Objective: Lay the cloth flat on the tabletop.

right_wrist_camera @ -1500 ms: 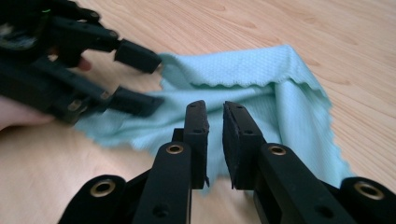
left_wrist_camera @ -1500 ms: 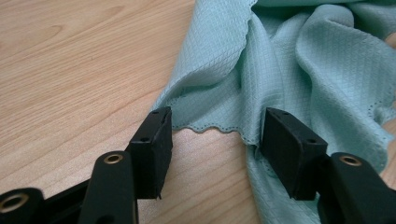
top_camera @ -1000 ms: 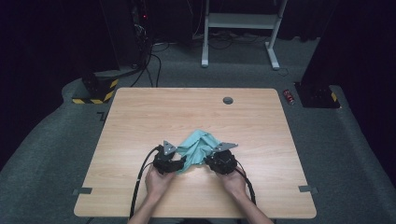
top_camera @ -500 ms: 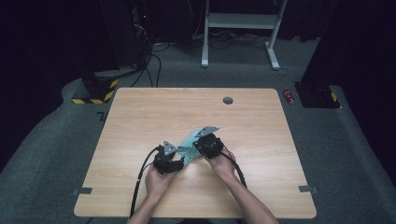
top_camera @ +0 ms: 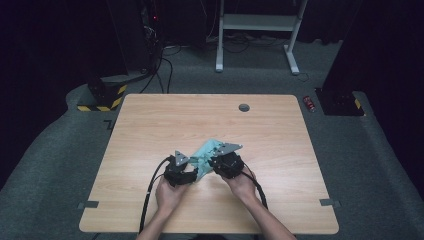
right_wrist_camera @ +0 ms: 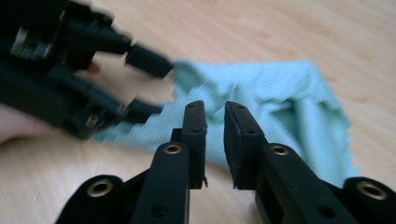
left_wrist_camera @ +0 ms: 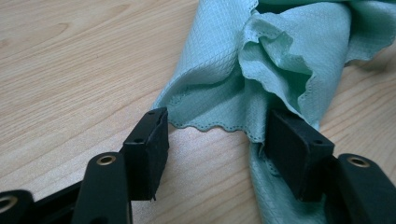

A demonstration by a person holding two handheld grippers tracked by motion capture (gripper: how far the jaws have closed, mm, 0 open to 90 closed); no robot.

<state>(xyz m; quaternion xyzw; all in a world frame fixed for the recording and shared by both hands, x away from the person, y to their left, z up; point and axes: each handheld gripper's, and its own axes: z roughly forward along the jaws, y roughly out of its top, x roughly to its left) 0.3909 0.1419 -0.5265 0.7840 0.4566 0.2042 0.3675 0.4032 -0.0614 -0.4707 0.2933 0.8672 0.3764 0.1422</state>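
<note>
The wooden counter [top_camera: 150, 130] takes most of the high view, and near its front edge lies a light green cloth [top_camera: 207, 152], bunched and folded between the 2 grippers. From the bottom of that view 2 forearms come in, each hand holding 1 gripper. In the left gripper view the cloth [left_wrist_camera: 261, 70] lies on the wood in soft folds with a wavy stitched edge. The left gripper [left_wrist_camera: 215, 140] is released: its jaws stand wide apart, the cloth edge runs between them, 1 jaw is against the cloth on one side and the other jaw is clear of it over bare wood. In the high view this left gripper [top_camera: 181, 169] sits just beside the left end of the cloth. The right gripper [right_wrist_camera: 215, 128] has just been opening its jaws; a narrow gap shows between them and nothing is in it, while the cloth [right_wrist_camera: 289, 107] lies flat behind them. In the high view the right gripper [top_camera: 226, 161] is over the right part of the cloth. A small dark round fitting [top_camera: 244, 107] sits near the far edge of the counter, well apart from the cloth.
</note>
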